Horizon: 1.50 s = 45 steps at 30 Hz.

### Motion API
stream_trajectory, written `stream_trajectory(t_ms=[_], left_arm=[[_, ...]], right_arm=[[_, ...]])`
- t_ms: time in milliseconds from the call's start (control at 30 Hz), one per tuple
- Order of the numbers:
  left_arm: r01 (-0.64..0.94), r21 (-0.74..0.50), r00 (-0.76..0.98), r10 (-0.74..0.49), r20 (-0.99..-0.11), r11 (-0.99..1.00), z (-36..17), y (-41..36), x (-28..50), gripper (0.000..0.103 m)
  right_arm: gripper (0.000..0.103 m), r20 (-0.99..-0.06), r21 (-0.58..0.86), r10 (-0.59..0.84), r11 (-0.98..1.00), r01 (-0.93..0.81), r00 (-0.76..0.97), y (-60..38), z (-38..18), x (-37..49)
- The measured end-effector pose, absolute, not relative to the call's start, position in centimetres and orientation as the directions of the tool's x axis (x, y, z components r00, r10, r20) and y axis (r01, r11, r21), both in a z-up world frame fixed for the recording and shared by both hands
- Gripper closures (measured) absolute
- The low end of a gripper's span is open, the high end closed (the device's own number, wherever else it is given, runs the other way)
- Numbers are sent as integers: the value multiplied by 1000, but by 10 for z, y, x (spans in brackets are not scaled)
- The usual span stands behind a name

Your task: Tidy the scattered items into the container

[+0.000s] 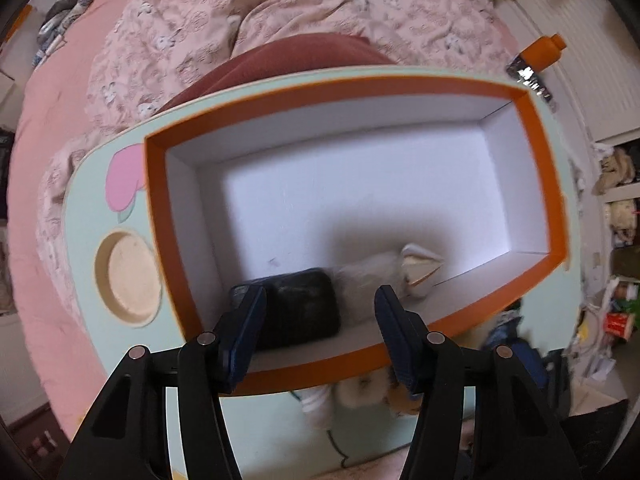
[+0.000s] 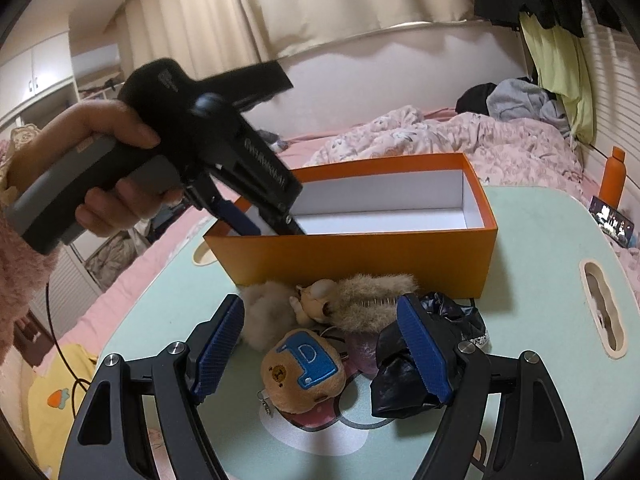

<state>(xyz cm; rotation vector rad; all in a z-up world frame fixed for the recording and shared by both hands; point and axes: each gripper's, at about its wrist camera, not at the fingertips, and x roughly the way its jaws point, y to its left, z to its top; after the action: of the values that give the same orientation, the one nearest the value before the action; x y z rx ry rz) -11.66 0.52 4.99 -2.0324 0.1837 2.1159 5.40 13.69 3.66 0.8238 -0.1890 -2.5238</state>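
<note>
Pale furry item (image 1: 384, 270) in the box (image 1: 552, 184): blurred, unidentifiable

Each hand-held gripper has black, triangular finger arms with cut-out windows, round silver screw heads at the pivots, and blue pads with a fine ribbed texture; the left hand-held gripper (image 1: 320, 300) and the right hand-held gripper (image 2: 320, 344) look alike in this. Seen from the right wrist view, the left one has a black body with white lettering along its side, a dark round knob, and a grey pistol-style handle, with a thin black cable (image 2: 60, 344) hanging below. The hand (image 2: 116, 160) around that handle comes out of a fluffy pink sleeve (image 2: 18, 280).
</note>
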Motion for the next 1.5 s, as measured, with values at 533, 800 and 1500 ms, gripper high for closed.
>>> stream_trajectory(t_ms=[533, 800, 1500], left_arm=[[-312, 19, -74, 5, -997, -950, 42, 10, -123, 46], [-308, 136, -176, -84, -981, -942, 53, 7, -133, 58], [-373, -70, -119, 123, -985, -925, 52, 65, -118, 58]], right_arm=[[24, -526, 286, -484, -875, 390, -699, 139, 33, 53], [24, -528, 289, -485, -875, 389, -698, 140, 33, 52], [24, -535, 327, -490, -871, 367, -688, 148, 31, 45]])
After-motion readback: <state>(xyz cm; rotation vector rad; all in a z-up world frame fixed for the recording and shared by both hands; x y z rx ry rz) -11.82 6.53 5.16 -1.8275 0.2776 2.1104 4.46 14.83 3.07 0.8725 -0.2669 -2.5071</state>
